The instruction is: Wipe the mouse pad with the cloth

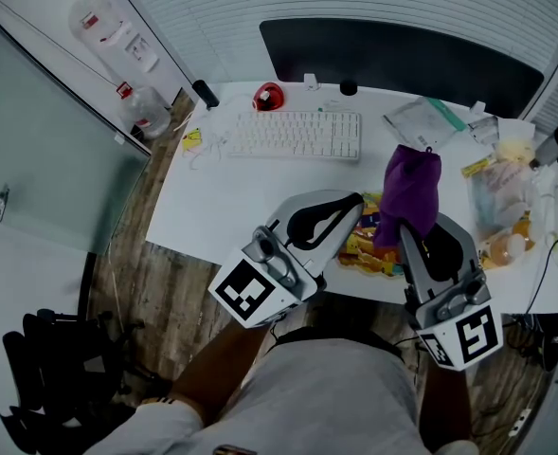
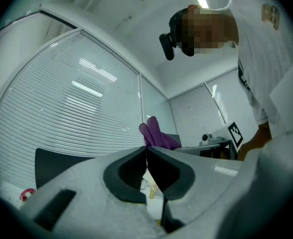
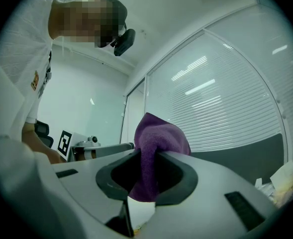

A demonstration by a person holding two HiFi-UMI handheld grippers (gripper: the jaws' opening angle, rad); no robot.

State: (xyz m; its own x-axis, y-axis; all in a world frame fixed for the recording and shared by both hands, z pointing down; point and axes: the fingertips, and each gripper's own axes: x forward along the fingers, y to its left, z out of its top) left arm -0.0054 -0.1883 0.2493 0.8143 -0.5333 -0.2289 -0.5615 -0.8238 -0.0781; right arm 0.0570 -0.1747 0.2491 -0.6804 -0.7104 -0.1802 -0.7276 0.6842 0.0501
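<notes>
The counter (image 1: 212, 197) carries a colourful flat sheet (image 1: 366, 245) at its near edge, probably the mouse pad, partly hidden under both tools. To wipe well, lower the cloth (image 1: 409, 190) flat onto it and stroke in overlapping passes. The cloth bunches upward now, off the counter. The right tool (image 3: 146, 156) is raised and clamped on it. The left tool (image 2: 146, 151) is empty, its jaws together, and angles inward beside the right tool.

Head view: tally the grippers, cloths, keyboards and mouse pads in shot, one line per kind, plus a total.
Grippers: 2 (left gripper, jaws together; right gripper, jaws clamped on fabric)
Purple cloth: 1
White keyboard: 1
Colourful mouse pad, partly hidden under the grippers: 1
Total: 5
</notes>
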